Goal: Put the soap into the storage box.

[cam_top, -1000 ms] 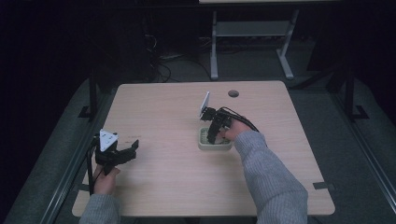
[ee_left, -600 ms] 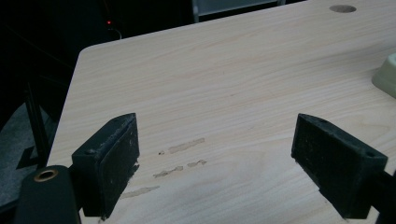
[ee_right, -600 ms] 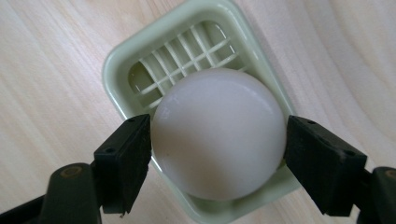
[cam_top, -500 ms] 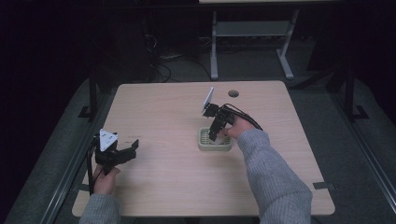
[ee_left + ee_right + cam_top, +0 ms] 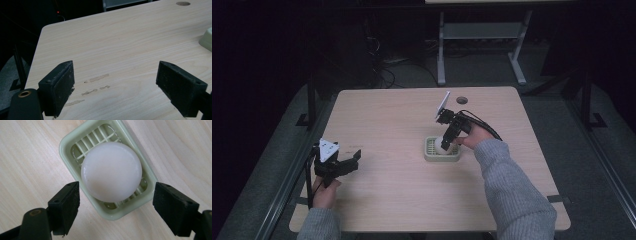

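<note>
A round white soap bar (image 5: 111, 171) lies in a pale green slatted soap dish (image 5: 67, 147) on the wooden table. My right gripper (image 5: 119, 205) hovers just above it, jaws wide open on either side of the soap's near edge and touching nothing. In the high view the right gripper (image 5: 445, 144) points down over the dish (image 5: 430, 156) at centre right, with the soap (image 5: 441, 146) under it. My left gripper (image 5: 351, 162) rests open near the table's front left. In its own view the left gripper (image 5: 122, 90) holds nothing, and the dish's corner (image 5: 207, 38) shows at far right.
A round cable hole (image 5: 462, 100) sits near the table's far edge. Bare wood (image 5: 387, 125) lies between the two grippers. Beyond the table are a dark floor and a grey metal stand (image 5: 482, 30).
My right hand and gripper have shifted slightly toward the far side above the dish. The left gripper has stayed where it was.
</note>
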Demonstrator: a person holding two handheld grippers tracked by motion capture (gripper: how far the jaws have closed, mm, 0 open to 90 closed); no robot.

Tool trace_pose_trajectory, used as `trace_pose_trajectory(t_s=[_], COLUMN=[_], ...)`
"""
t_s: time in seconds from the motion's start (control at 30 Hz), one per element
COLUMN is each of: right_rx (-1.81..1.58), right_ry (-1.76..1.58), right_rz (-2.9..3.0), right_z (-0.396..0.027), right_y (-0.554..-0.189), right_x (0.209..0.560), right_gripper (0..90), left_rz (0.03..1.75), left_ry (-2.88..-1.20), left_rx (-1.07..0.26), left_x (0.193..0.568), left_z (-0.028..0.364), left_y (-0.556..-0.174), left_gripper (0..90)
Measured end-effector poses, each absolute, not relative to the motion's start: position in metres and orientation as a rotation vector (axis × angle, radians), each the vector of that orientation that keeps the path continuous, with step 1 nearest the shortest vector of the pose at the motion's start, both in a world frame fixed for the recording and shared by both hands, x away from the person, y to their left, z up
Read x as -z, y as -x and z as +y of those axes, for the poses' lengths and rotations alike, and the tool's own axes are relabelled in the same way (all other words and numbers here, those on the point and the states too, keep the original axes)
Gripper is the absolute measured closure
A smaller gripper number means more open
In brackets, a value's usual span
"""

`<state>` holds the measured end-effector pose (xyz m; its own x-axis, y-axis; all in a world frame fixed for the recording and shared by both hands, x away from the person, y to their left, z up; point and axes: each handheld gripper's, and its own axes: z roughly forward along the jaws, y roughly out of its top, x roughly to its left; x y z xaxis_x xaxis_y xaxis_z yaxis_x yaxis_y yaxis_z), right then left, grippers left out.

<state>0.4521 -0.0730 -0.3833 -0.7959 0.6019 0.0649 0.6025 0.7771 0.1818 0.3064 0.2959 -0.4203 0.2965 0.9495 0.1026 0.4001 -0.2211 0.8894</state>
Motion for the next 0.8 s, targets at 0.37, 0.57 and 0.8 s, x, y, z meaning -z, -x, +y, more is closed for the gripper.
trace_pose_trajectory(t_s=[0.37, 0.57, 0.8], right_rx=[0.340, 0.350, 0.356], right_ry=[1.023, 1.027, 1.024], right_rz=[-2.953, -2.940, -2.932], right_z=[-0.084, -0.089, -0.093], right_y=[-0.446, -0.443, -0.438], right_x=[0.379, 0.380, 0.380], right_gripper=[21.8, 21.9, 22.6], left_rz=[1.222, 1.220, 1.216], left_ry=[-1.778, -1.785, -1.786], left_rx=[-0.876, -0.876, -0.879], left_x=[0.420, 0.421, 0.421], left_z=[0.295, 0.295, 0.295], left_y=[-0.306, -0.306, -0.306], left_gripper=[14.8, 14.8, 14.9])
